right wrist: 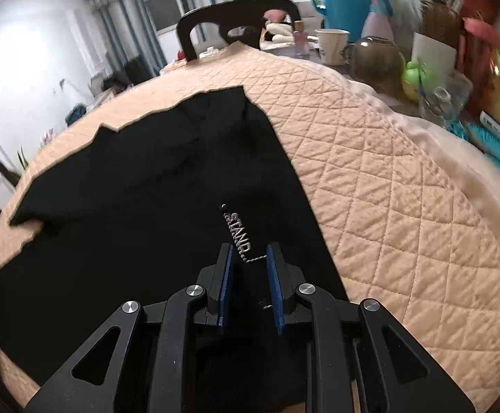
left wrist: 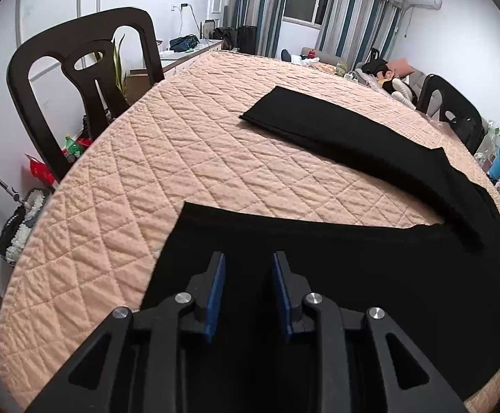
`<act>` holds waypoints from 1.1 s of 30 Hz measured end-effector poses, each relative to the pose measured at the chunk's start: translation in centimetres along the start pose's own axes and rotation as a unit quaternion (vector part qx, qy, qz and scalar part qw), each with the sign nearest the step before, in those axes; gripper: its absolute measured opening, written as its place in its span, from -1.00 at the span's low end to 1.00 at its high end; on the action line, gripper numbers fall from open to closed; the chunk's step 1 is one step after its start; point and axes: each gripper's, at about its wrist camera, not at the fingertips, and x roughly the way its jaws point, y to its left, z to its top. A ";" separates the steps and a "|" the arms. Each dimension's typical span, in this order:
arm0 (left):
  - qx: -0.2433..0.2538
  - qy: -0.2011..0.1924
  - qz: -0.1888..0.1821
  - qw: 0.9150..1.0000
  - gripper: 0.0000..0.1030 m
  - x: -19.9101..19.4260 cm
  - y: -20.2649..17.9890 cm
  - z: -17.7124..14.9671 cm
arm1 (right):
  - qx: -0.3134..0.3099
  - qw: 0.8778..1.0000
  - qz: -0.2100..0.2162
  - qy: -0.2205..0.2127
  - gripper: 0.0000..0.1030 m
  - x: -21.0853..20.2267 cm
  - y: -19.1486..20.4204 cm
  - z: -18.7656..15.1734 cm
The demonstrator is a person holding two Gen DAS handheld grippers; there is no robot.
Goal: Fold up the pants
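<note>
Black pants (left wrist: pixel 370 261) lie spread on a peach quilted cover (left wrist: pixel 188 158), legs apart: the far leg (left wrist: pixel 319 124) runs to the back left, the near leg's hem lies just ahead of my left gripper (left wrist: pixel 248 258). That gripper is open and empty, low over the near leg. In the right wrist view the pants (right wrist: pixel 153 186) fill the left half of the cover (right wrist: pixel 387 186). My right gripper (right wrist: pixel 249 249) is open over the waist end, beside a drawstring tab (right wrist: pixel 238 232) printed "STAND".
A dark chair (left wrist: pixel 88 79) stands at the table's left edge, another (left wrist: pixel 456 110) at the far right. In the right wrist view a chair (right wrist: pixel 236 24) stands beyond the table, and a mug (right wrist: pixel 332 46), brown jar (right wrist: pixel 375 60) and clutter line the right side.
</note>
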 end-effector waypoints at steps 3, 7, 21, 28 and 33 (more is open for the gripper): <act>0.014 -0.005 0.019 1.000 -0.38 -0.4 -0.5 0.3 | -0.014 1.000 -0.006 -0.016 -0.61 -0.9 0.5 0.5; 0.022 -0.013 0.006 1.000 -0.25 -0.7 -1.6 0.6 | -0.038 0.999 0.015 -0.019 -0.61 -1.2 2.0 0.9; 0.073 0.000 -0.016 0.997 0.01 0.2 -4.9 0.5 | -0.086 0.995 0.042 0.023 -0.32 1.6 6.3 -0.3; 0.088 0.005 -0.028 0.996 0.01 0.0 -5.7 1.1 | -0.109 0.993 0.052 0.017 -0.32 1.0 7.8 0.4; 0.104 -0.005 -0.049 0.993 0.01 -0.5 -7.0 3.6 | -0.131 0.989 0.069 0.011 -0.31 0.9 9.5 2.3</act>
